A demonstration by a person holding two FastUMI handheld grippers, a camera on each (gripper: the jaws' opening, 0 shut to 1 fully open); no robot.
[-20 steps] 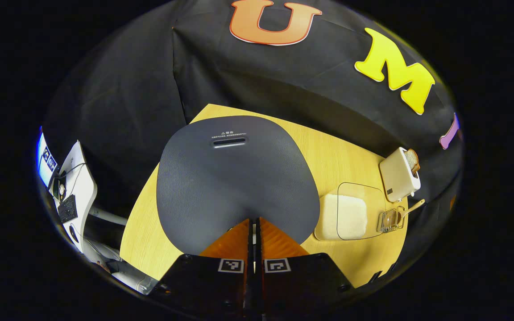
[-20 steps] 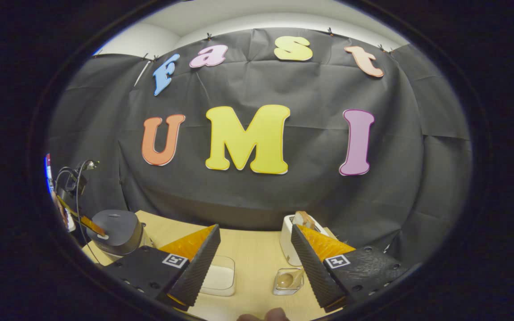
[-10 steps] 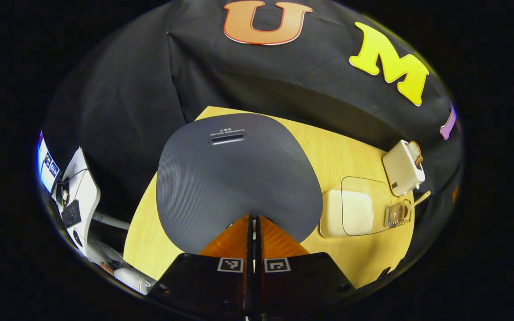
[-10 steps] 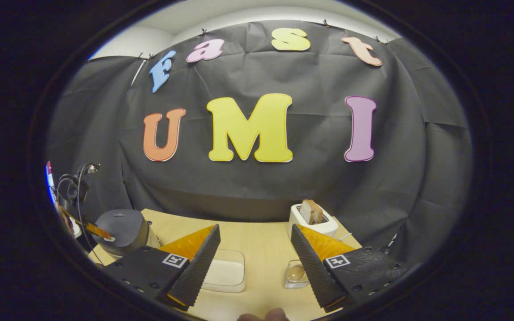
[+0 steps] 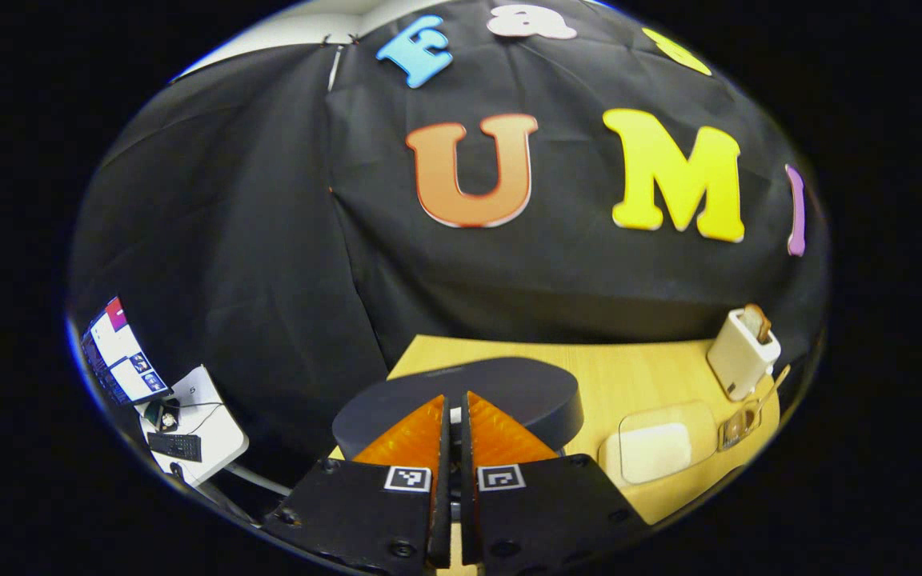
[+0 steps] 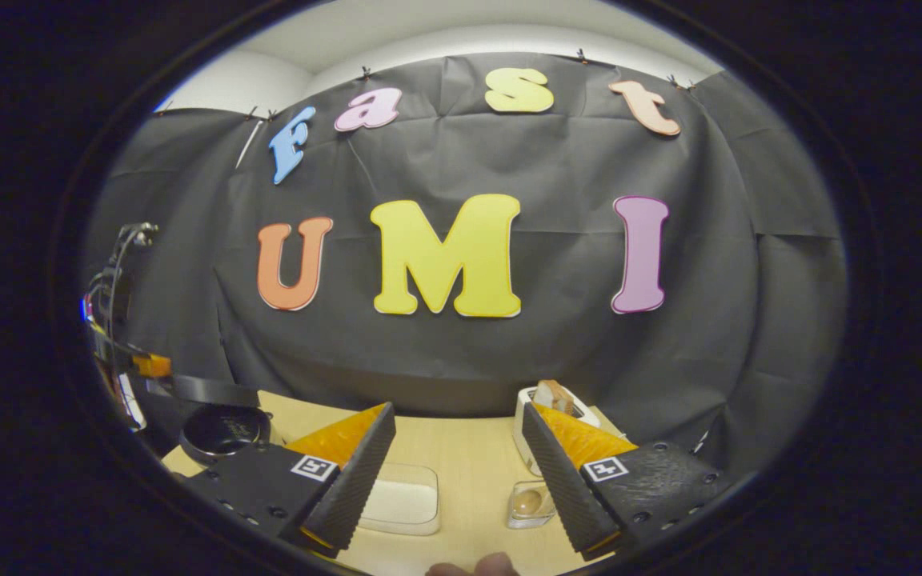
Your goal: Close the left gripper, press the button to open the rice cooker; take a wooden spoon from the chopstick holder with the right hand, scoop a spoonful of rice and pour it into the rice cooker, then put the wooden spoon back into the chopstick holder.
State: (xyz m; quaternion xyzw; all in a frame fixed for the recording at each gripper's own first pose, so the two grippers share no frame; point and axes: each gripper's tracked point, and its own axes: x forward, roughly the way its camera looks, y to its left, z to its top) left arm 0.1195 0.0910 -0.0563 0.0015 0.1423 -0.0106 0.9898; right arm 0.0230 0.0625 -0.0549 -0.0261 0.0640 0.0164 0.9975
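The left tongs point(image 5: 451, 416) are clenched, fingers pressed flat together with nothing between them, and sit at the near edge of the rice cooker point(image 5: 461, 400), whose dark lid fills the middle of the left gripper view. In the right gripper view the rice cooker point(image 6: 221, 428) stands at the far left of the table point(image 6: 461, 448) with its lid raised and the dark inner pot exposed, so the opening step is judged complete. The right tongs point(image 6: 453, 464) are released, jaws wide apart and empty, aimed between the rice container point(image 6: 401, 500) and the chopstick holder point(image 6: 527, 506). The wooden spoon point(image 6: 527, 502) rests in that clear holder, bowl down; in the left gripper view its handle point(image 5: 773, 384) leans out toward the toaster point(image 5: 743, 352). The next step is judged to be gripping the spoon. Hazards: the holder appears light and may tip or slide if the tongs strike its rim; the handle is thin and slanted, so an off-centre grip could let it rotate and spill rice; the toaster stands just beside the holder and may be struck on approach.
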